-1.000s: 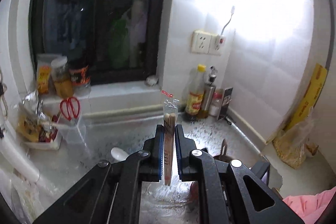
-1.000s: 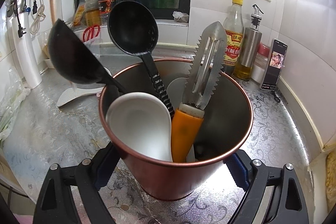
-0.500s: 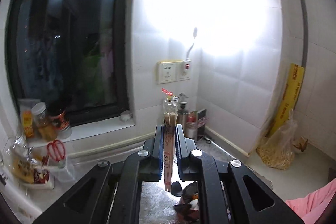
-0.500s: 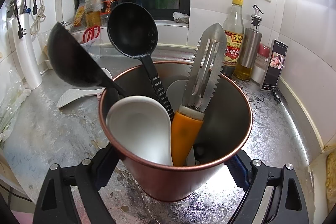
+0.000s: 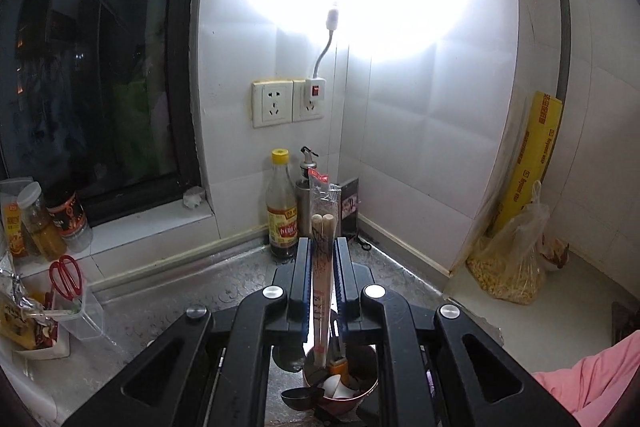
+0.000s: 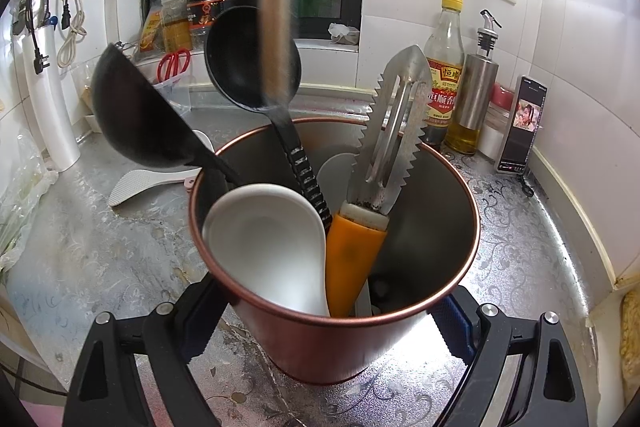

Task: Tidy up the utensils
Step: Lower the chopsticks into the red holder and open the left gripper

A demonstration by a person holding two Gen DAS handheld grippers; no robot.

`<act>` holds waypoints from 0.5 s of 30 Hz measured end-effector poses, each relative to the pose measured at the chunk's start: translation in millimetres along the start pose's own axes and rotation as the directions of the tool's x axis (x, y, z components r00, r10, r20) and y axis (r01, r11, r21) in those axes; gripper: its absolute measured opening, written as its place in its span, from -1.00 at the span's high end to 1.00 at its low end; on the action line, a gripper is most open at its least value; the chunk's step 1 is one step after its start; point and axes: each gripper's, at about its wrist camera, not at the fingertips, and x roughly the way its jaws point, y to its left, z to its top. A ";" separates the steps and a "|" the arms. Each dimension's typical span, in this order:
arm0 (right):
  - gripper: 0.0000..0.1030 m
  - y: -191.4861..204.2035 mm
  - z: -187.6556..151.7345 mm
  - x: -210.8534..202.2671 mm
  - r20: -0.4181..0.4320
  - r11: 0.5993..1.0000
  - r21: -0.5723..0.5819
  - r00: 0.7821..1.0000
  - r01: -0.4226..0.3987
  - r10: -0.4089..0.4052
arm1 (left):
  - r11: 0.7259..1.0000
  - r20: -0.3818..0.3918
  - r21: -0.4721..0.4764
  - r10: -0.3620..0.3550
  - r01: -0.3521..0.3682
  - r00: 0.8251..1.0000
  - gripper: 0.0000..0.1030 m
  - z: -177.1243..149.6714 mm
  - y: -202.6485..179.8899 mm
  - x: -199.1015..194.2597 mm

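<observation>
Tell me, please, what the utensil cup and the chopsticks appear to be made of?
The utensil cup looks like metal with a coppery satin finish: thin rolled rim, soft sheen. The chopsticks look like pale wood or bamboo, matte, in a clear plastic sleeve that glints.

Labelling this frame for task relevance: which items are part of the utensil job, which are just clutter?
In the job:
- wrapped chopsticks, held in left gripper
- copper holder, held in right gripper
- black ladles
- white spoon
- orange-handled scaler

Lying about:
- sauce bottle
- oil dispenser
- red scissors
- phone
</observation>
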 end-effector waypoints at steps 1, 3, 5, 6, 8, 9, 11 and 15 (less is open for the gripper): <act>-0.80 -0.3 -0.2 -0.1 0.000 1.000 -0.001 1.000 0.000 0.000 | 1.000 -0.007 -0.003 -0.002 0.002 1.000 0.80 -1.8 0.4 2.9; -0.80 -0.1 0.4 -0.3 0.000 1.000 -0.001 1.000 0.001 -0.001 | 1.000 -0.020 -0.011 -0.003 0.003 1.000 0.80 -4.2 1.7 7.1; -0.80 -0.2 0.4 -0.5 0.000 1.000 -0.001 1.000 0.001 -0.001 | 1.000 -0.038 -0.022 -0.003 0.002 0.999 0.80 -7.7 3.9 13.4; -0.80 0.0 0.6 -0.4 0.000 1.000 -0.002 1.000 0.001 -0.001 | 1.000 -0.045 -0.026 -0.002 0.001 0.999 0.80 -9.7 3.8 13.0; -0.80 -0.3 0.4 -0.5 0.000 1.000 -0.001 1.000 0.000 0.000 | 0.999 -0.065 -0.040 -0.001 -0.002 0.998 0.80 -14.5 6.9 20.4; -0.80 0.0 0.5 -0.4 0.000 1.000 -0.001 1.000 0.001 -0.001 | 0.999 -0.072 -0.046 -0.001 -0.003 0.997 0.80 -17.0 7.9 22.5; -0.80 -0.2 0.3 -0.6 0.000 1.000 -0.001 1.000 0.001 -0.001 | 0.998 -0.093 -0.058 0.001 -0.007 0.996 0.80 -22.9 10.4 27.2; -0.80 -0.1 0.4 -0.5 0.000 1.000 -0.001 1.000 0.000 0.000 | 0.997 -0.133 -0.079 0.001 -0.012 0.991 0.80 -33.5 13.7 37.9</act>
